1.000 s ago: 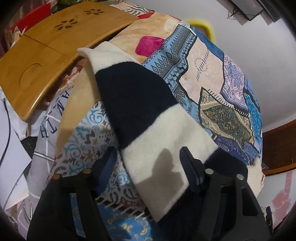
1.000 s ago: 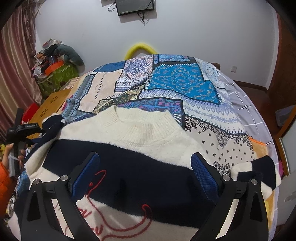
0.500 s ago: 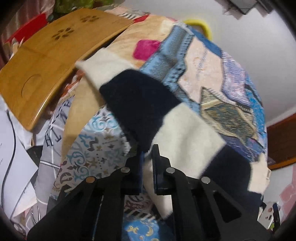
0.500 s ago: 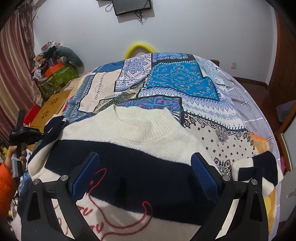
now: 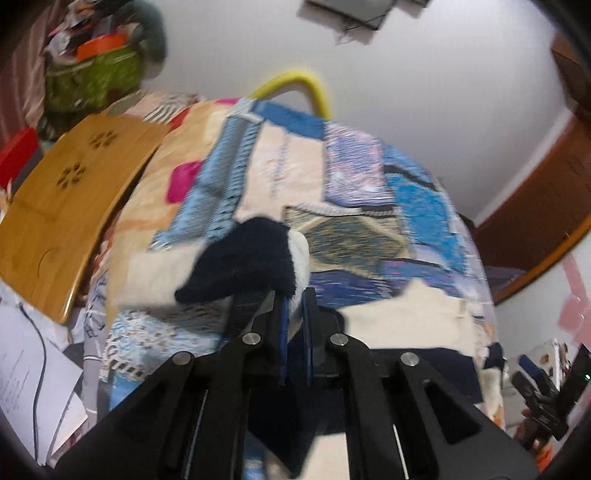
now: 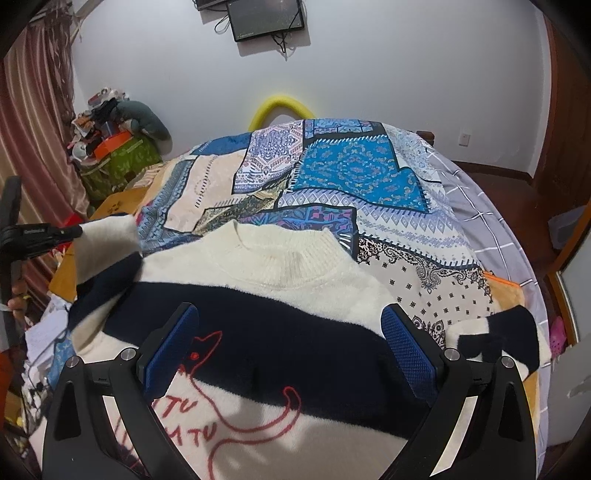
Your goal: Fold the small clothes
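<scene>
Right wrist view takes in the whole bed under its patchwork cover, with the sweater spread flat on the near end: cream collar up, a navy band across the chest, a red cat outline below. The right gripper hangs above the chest with its jaws spread wide and nothing between them. At the left edge the left gripper shows only from the side, at the raised sleeve.

The left wrist view, blurred, gives what that one hides: the left gripper is clenched on the sleeve, navy and cream cloth bunched above the pads and hanging below them, blocking part of the cover. A wooden board lies left of the bed, papers lower down. A yellow tube arches behind the bed; a screen hangs on the wall.
</scene>
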Demonstrator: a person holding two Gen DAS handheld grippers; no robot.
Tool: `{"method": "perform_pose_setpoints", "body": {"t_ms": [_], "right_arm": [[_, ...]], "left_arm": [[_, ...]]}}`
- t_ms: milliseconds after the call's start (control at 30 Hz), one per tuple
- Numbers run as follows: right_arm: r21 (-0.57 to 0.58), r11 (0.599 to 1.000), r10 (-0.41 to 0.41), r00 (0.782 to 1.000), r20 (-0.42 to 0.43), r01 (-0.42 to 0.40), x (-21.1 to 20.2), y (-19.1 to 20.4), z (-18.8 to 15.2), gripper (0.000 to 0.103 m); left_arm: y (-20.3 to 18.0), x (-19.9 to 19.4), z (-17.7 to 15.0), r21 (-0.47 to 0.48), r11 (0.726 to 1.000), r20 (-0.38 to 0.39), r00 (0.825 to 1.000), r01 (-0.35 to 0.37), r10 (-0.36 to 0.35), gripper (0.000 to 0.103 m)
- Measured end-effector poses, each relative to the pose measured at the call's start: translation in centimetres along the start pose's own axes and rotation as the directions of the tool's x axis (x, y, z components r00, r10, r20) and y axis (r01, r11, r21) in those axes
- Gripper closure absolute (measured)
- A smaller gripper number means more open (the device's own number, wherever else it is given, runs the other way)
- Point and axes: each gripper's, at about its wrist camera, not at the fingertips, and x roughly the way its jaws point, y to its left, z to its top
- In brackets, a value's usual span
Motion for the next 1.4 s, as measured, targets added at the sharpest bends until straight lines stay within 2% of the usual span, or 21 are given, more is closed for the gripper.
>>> {"method": "perform_pose_setpoints", "body": {"t_ms": [167,333,467,667,933,1167,1233,1267,1300,1367,1400], "right_arm": [[0.018,1.000,0.018,1.000,0.025,-0.019,-1.2,0.0,0.0,0.005],[0.008,1.000,0.026,0.999,0.038,-0.026,-2.1,0.2,-0.1,0.004],[0.013,0.999,0.030,0.999,0.040,-0.030,-2.5,-0.1,-0.4,0.004],[0.028,0.999,0.043,0.999,0.029,-0.044,-2.7,-0.5,-1.0,0.004],[0.030,0.999,0.039,0.999,-0.002,-0.039,-2.5,-0.6,-1.8,0.004],[0.021,0.999,0.048,0.999,-0.021,-0.047,-1.9,0.1,-2.1,0.004],[0.014,0.999,0.052,0.998,-0.022,-0.052,-1.8,0.5,-2.0,0.004],[0.010,0.998,0.055,0.998,-0.022,-0.055,-1.8,0.7,-1.9,0.004],[0.005,0.998,0.057,0.998,-0.021,-0.057,-1.8,1.0,-1.8,0.004],[-0.008,0.998,0.065,0.998,-0.019,-0.065,-1.7,1.6,-1.6,0.004],[-0.018,0.997,0.070,0.997,-0.018,-0.070,-1.7,2.1,-1.4,0.004]], "left_arm": [[-4.5,-1.9,-0.6,0.061,0.995,0.018,0.997,0.074,-0.075,0.097],[-8.9,-2.7,-1.9,0.130,0.983,-0.004,0.992,0.127,-0.127,0.097],[-12.1,-2.3,-3.6,0.192,0.974,-0.031,0.992,0.123,-0.119,0.097],[-15.1,-0.5,-6.4,0.232,0.963,-0.093,0.988,0.139,-0.120,0.097],[-16.5,2.2,-9.8,0.265,0.957,-0.161,0.984,0.114,-0.073,0.096],[-16.6,2.2,-11.0,0.301,0.948,-0.193,0.980,0.103,-0.045,0.096],[-16.1,1.5,-10.8,0.297,0.950,-0.183,0.982,0.094,-0.040,0.091],[-15.7,1.0,-10.6,0.293,0.952,-0.171,0.984,0.091,-0.042,0.082],[-15.4,0.6,-10.4,0.288,0.954,-0.155,0.987,0.087,-0.043,0.069],[-14.5,-0.5,-9.9,0.280,0.958,-0.107,0.994,0.064,-0.035,0.053],[-14.1,-1.0,-9.6,0.277,0.960,-0.084,0.996,0.051,-0.028,0.050]]}}
